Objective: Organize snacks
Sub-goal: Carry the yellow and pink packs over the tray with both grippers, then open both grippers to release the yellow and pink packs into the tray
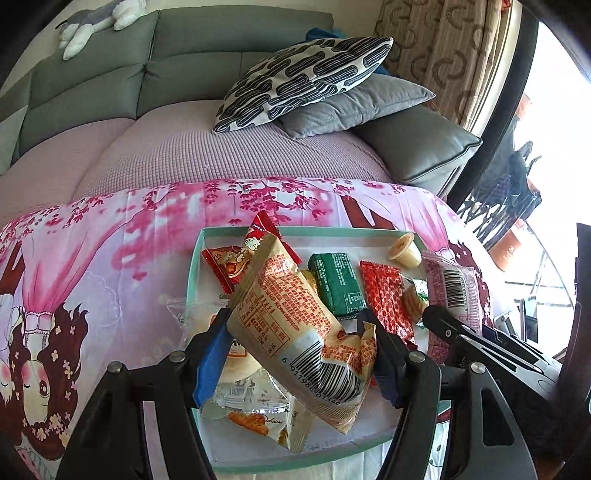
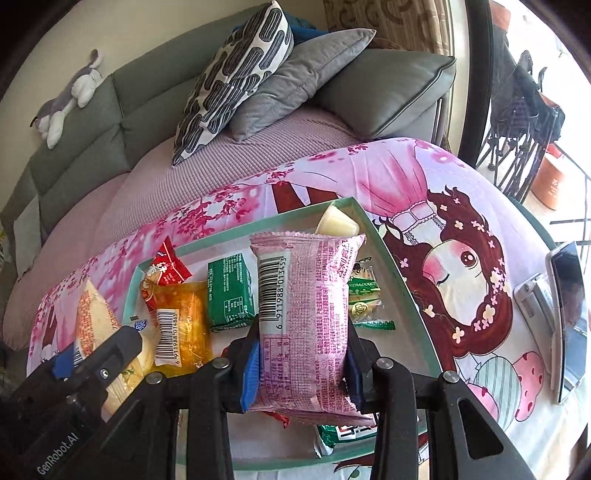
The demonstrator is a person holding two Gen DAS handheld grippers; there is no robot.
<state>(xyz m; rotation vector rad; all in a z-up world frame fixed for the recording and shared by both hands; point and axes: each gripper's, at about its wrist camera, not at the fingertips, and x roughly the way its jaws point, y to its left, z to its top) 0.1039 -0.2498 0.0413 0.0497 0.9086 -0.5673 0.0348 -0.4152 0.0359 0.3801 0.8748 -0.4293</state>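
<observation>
My left gripper (image 1: 295,328) is shut on a cream and orange snack packet (image 1: 295,321), held tilted above the teal-rimmed tray (image 1: 195,254). My right gripper (image 2: 303,350) is shut on a pink snack packet (image 2: 306,310), held over the same tray (image 2: 399,273); that packet also shows at the right of the left wrist view (image 1: 452,284). In the tray lie a green block packet (image 1: 336,284), red packets (image 1: 384,295), a small red packet (image 1: 221,266), a jelly cup (image 1: 406,251), a yellow packet (image 2: 184,325) and clear-wrapped biscuits (image 1: 251,410).
The tray sits on a table with a pink cartoon cloth (image 1: 92,258). A phone on a stand (image 2: 565,317) is on the table's right. Behind is a grey sofa (image 1: 92,88) with a patterned cushion (image 1: 303,81), a grey cushion (image 1: 354,107) and a plush toy (image 1: 96,22).
</observation>
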